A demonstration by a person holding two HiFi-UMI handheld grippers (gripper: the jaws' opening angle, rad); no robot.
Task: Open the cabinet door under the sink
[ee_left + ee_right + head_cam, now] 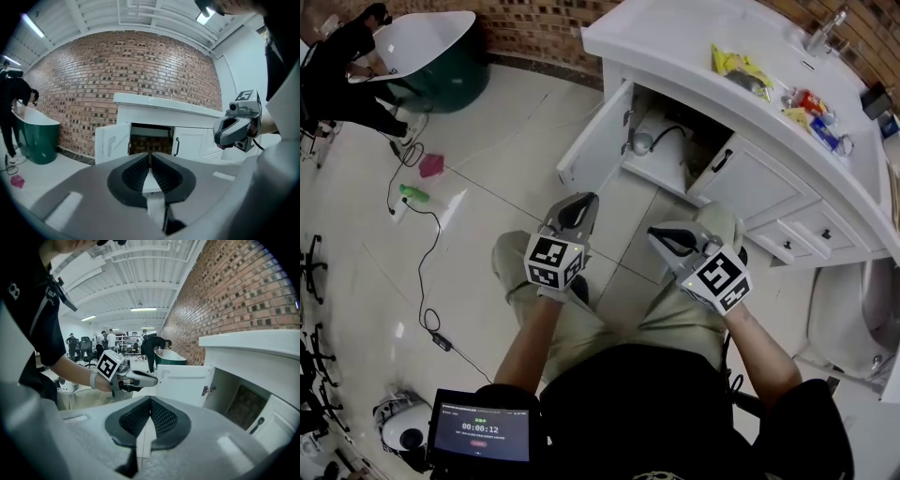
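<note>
From where I stand, the job looks as good as done. The left cabinet door (592,141) under the sink is swung wide out over the tiled floor (506,169), hinged at the cabinet's left corner. The cupboard behind it gapes dark, with a pipe fitting (642,142) and a thin black hose showing inside. The door is a plain white panel, flat and rigid, and it looks light enough to swing freely on its hinges.

Its neighbour, the right-hand door (748,183), is shut flush, and its dark handle (722,159) sits just beside the opening. Above them runs the white counter (675,37), with a tap (825,28) at the back and a few snack packets (739,67) scattered near the front edge.

Neither tool is on the cabinet. The left claw (579,208) and the right claw (661,234) are both held back over the person's knees, well apart from the doors. Each is clenched, tips meeting, with nothing between them.

My guess is that the step in hand is pulling away after the opening. If the second leaf is wanted too, the right claw would have to part its jaws, reach forward to that dark handle, pinch it and draw it outward along the hinge's arc. The open leaf on the left stands clear of that path.
</note>
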